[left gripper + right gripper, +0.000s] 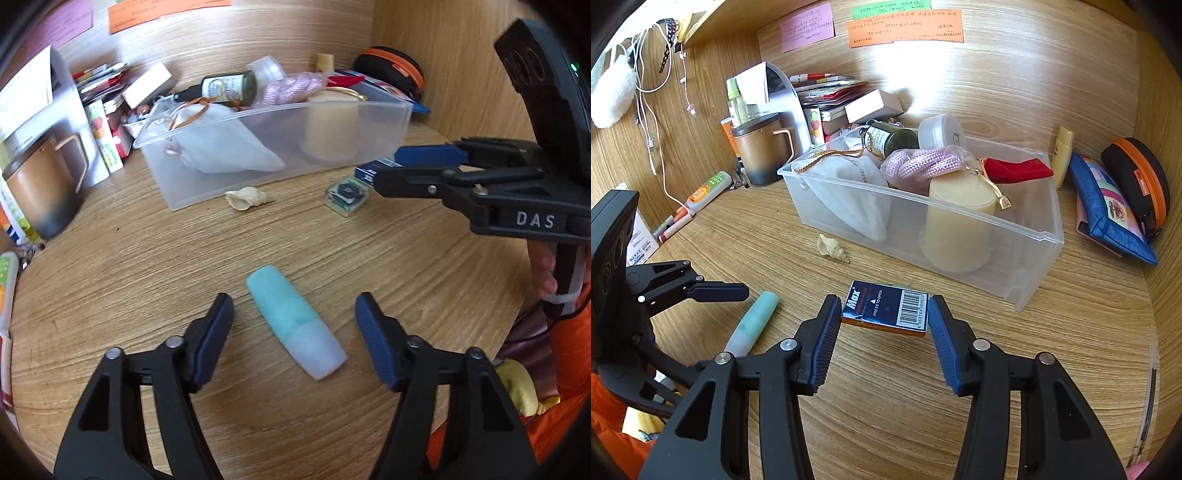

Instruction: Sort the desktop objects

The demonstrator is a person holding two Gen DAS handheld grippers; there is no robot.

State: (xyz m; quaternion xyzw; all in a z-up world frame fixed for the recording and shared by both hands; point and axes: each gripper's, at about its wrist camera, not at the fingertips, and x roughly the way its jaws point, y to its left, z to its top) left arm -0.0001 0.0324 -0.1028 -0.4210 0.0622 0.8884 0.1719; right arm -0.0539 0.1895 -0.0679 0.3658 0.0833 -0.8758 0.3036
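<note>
A teal and white tube (295,325) lies on the wooden desk between the fingers of my open left gripper (293,325), which does not touch it. It also shows in the right wrist view (753,321). A dark blue "Max" box (886,312) sits between the pads of my right gripper (884,325); both pads touch its sides. The right gripper (388,166) shows in the left wrist view with the box (373,170). A clear plastic bin (1027,236) holds several items behind.
A seashell (833,249) and a small clear case (346,195) lie near the bin. A brown mug (762,151), boxes and cables stand at the back left. Pouches (1108,210) lean against the right wall.
</note>
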